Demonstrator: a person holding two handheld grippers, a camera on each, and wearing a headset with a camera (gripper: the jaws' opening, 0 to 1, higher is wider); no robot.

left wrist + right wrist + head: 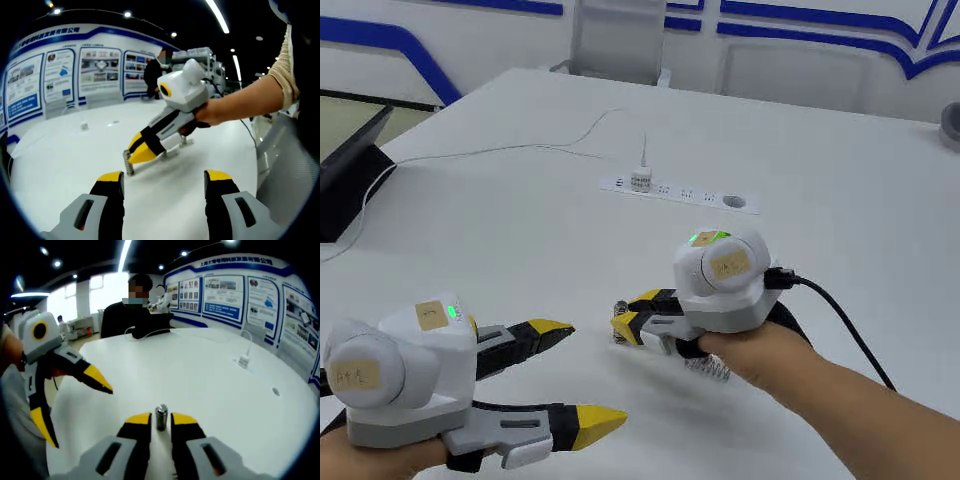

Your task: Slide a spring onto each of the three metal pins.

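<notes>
The right claw (161,421) pinches a metal pin (161,415) near the worktop's (520,230) front edge, and the left claw (597,372) hangs spread. A spring (710,368) lies beside it. Best to steady the pin upright before threading.

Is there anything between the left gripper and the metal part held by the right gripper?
Nothing visible. Only bare table lies between the open left gripper and the metal part, which the right gripper clamps at its jaw tips.
</notes>
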